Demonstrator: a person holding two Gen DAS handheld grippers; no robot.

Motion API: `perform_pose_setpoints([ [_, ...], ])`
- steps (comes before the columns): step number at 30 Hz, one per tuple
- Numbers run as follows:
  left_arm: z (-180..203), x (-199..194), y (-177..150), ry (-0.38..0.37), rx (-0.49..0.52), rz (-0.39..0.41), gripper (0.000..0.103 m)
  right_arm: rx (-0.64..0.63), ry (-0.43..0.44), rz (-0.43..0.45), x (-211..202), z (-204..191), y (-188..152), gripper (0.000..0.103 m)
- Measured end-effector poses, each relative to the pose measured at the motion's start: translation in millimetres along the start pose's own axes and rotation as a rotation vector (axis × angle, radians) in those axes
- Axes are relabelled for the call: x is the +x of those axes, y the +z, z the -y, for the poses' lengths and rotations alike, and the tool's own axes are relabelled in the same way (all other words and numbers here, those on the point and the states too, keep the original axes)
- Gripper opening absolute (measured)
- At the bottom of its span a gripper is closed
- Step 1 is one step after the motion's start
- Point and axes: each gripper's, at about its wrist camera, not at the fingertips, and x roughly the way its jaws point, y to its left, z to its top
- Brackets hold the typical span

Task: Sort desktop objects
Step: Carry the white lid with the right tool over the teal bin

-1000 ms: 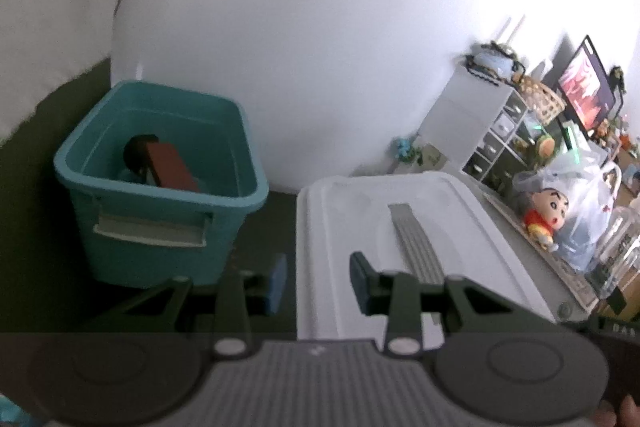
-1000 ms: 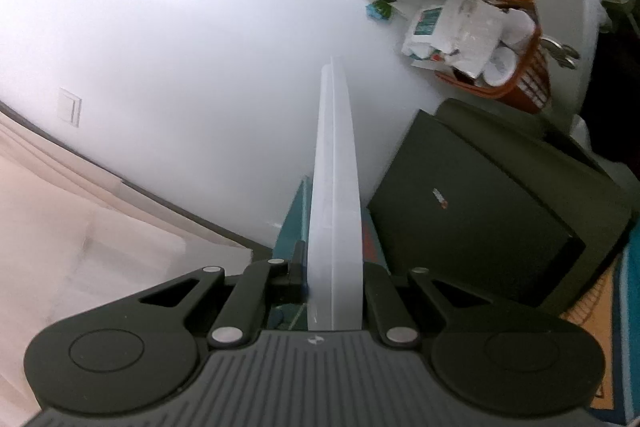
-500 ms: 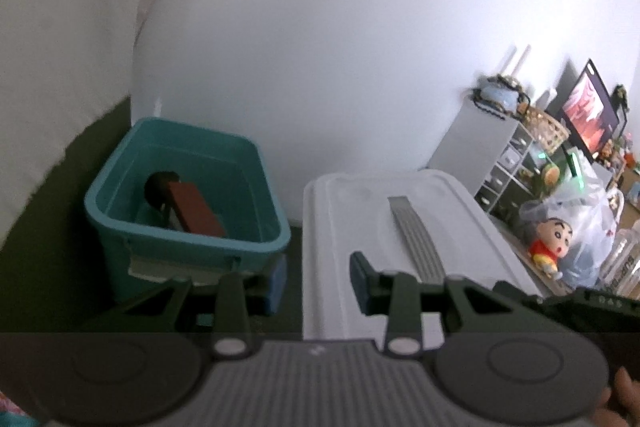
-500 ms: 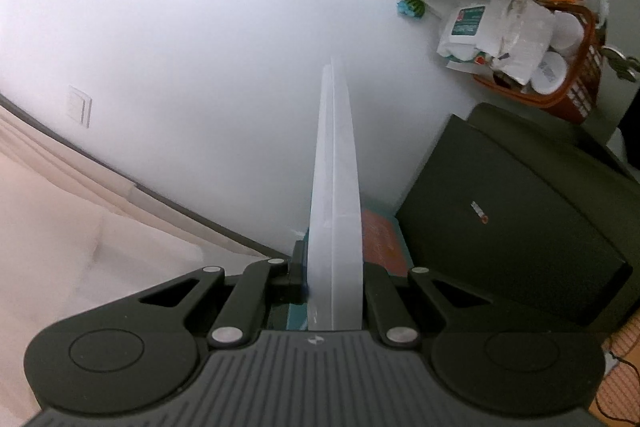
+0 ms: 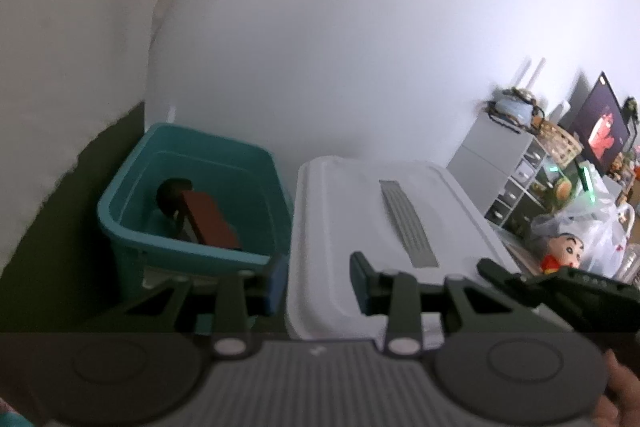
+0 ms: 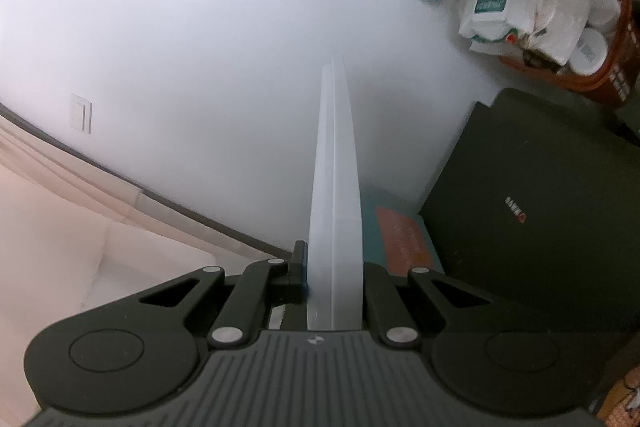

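A white plastic lid (image 5: pixel 360 219) with a grey ribbed strip lies flat in the left wrist view, beside an open teal bin (image 5: pixel 132 195). A brown block (image 5: pixel 210 221) and a dark round thing lie inside the bin. My left gripper (image 5: pixel 318 285) is open; its pads stand apart at the lid's near left corner without pressing it. My right gripper (image 6: pixel 334 279) is shut on the lid's edge (image 6: pixel 336 187), which shows edge-on between its fingers. That right gripper (image 5: pixel 560 283) also shows at the lid's right side.
A dark flat case (image 6: pixel 540 207) lies right of the bin. An orange basket (image 6: pixel 608 67) of packets stands beyond it. A grey drawer unit (image 5: pixel 504 163), a screen (image 5: pixel 600 131), a doll (image 5: pixel 564 251) and a plastic bag crowd the right. A white wall lies ahead.
In the left wrist view the bin has slid right and the view has tilted up. In the right wrist view the basket and dark case have drifted right while the lid stays gripped.
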Motion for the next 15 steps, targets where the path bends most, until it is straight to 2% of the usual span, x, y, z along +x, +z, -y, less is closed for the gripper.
perform_pose_setpoints([
  [15,-14.1,11.5,-1.8,0.036,-0.019,-0.029,0.038,0.046,0.023,-0.044,36.9,9.5,-9.8,0.008],
])
